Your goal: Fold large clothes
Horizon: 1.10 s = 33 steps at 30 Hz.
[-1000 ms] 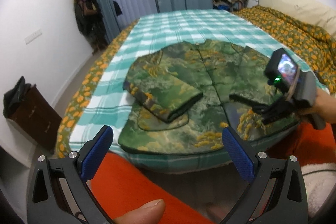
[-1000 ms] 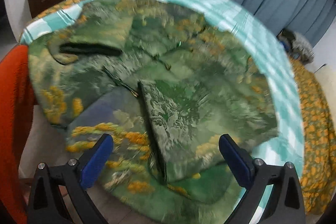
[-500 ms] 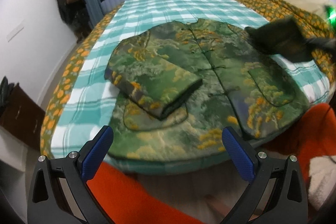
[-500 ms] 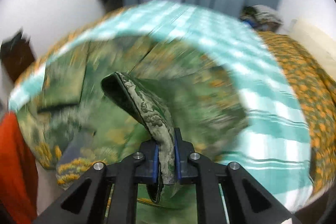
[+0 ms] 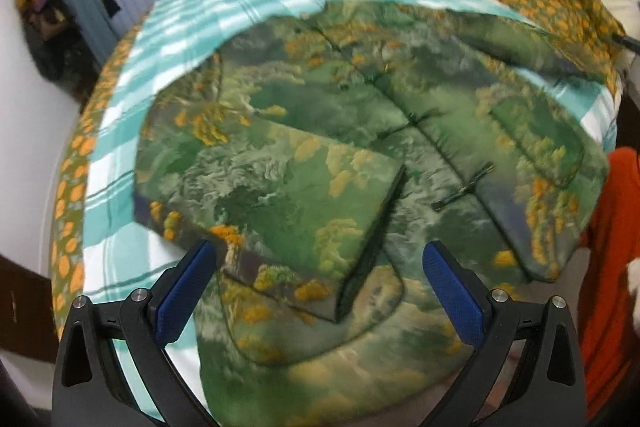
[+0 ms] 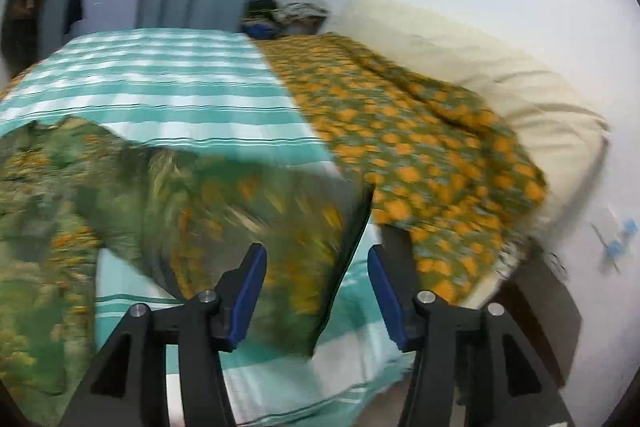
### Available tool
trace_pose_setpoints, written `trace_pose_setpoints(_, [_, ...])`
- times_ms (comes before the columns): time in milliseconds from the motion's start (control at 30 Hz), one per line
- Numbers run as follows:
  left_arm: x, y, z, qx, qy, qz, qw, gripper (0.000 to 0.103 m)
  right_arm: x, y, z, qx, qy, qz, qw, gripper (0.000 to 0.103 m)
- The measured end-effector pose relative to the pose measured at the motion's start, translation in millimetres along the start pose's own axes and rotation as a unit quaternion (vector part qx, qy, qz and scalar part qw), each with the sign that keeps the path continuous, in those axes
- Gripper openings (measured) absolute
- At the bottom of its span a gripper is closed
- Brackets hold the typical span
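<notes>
A padded jacket [image 5: 360, 107] with a green and orange print lies front-up on the bed. Its left sleeve [image 5: 288, 195] is folded across the chest, and my left gripper [image 5: 320, 279] hangs open just above that sleeve's cuff end, holding nothing. The other sleeve [image 5: 520, 43] stretches out to the far right. In the right wrist view this sleeve [image 6: 260, 211] is blurred, its cuff lying below and between the blue pads [image 6: 248, 287]. My right gripper [image 6: 318, 291] is opening, and its pads stand clear of the cloth.
A teal checked sheet [image 5: 192, 27] covers the bed. An orange-flowered quilt [image 6: 420, 147] and a cream pillow [image 6: 500, 67] lie along the right side by the wall. The person's orange sleeve [image 5: 612, 267] is at the near right edge. A dark cabinet [image 5: 20, 307] stands at left.
My right gripper shut on the right sleeve's cuff, swung it up and out to the right, then parted its jaws. My left gripper came lower and closer over the folded left sleeve.
</notes>
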<state>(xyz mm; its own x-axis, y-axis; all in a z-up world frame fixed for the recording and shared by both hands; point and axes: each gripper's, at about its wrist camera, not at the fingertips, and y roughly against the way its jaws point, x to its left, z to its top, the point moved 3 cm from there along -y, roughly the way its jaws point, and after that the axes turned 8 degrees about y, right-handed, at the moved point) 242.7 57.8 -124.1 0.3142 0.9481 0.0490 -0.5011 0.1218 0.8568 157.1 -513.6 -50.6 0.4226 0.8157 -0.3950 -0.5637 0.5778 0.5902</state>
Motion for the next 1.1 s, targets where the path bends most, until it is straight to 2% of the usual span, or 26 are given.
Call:
trace_pose_setpoints(33, [-2,-11,1,0.011,-0.015,-0.003,0.9998,0.103,3,5,-4,-0.002,-0.007,0.009,1.0,0.054])
trace_pose_setpoints(133, [-9,-40,-2,0.037,-0.055,-0.004,0.9978,0.103,35,25,-13,-0.016,-0.016,0.07,0.997,0.055])
trace_pose_setpoints(233, [-13,-73,-8,0.066,-0.08,0.021,0.9944,0.103,80,49,-23,-0.03,-0.012,0.134,0.99,0.055])
trace_pose_setpoints(267, [-10,-80,-9,0.072,-0.075,0.023,0.9943,0.101,91,54,-26,-0.033,-0.009,0.15,0.988,0.055])
trace_pose_setpoints(333, [0,-82,-9,0.079,-0.041,-0.011,0.996,0.076,127,73,-32,-0.041,0.007,0.195,0.98,0.055])
trace_pose_setpoints(400, [11,-74,-6,0.076,-0.002,-0.043,0.9962,0.018,154,89,-36,-0.05,0.022,0.225,0.973,0.055])
trace_pose_setpoints(433, [17,-68,-5,0.073,0.016,-0.058,0.9955,0.011,167,98,-40,-0.056,0.03,0.239,0.969,0.055])
trace_pose_setpoints(533, [44,-30,1,0.027,0.067,-0.052,0.996,0.011,193,112,-47,-0.064,0.046,0.262,0.962,0.055])
trace_pose_setpoints(633, [98,20,7,-0.029,0.139,-0.035,0.9892,0.01,213,123,-50,-0.072,0.065,0.278,0.956,0.055])
trace_pose_setpoints(733, [166,65,3,-0.074,0.21,0.01,0.9749,0.012,218,130,-50,-0.082,0.075,0.281,0.953,0.055])
trace_pose_setpoints(800, [214,86,-8,-0.088,0.254,0.053,0.9617,0.016,217,132,-48,-0.084,0.075,0.279,0.954,0.055])
trace_pose_setpoints(900, [276,100,-32,-0.092,0.327,0.115,0.9334,0.02,210,125,-43,-0.079,0.069,0.276,0.955,0.055])
trace_pose_setpoints(933, [296,106,-44,-0.091,0.351,0.142,0.9213,0.021,208,123,-43,-0.076,0.068,0.274,0.956,0.055])
trace_pose_setpoints(1033, [320,115,-74,-0.088,0.391,0.188,0.8968,0.021,198,109,-42,-0.055,0.062,0.27,0.959,0.055])
trace_pose_setpoints(1067, [324,117,-82,-0.088,0.403,0.191,0.8909,0.027,192,105,-42,-0.048,0.059,0.267,0.961,0.055])
trace_pose_setpoints(1100, [327,118,-91,-0.087,0.416,0.187,0.8858,0.038,187,101,-43,-0.043,0.057,0.263,0.962,0.055])
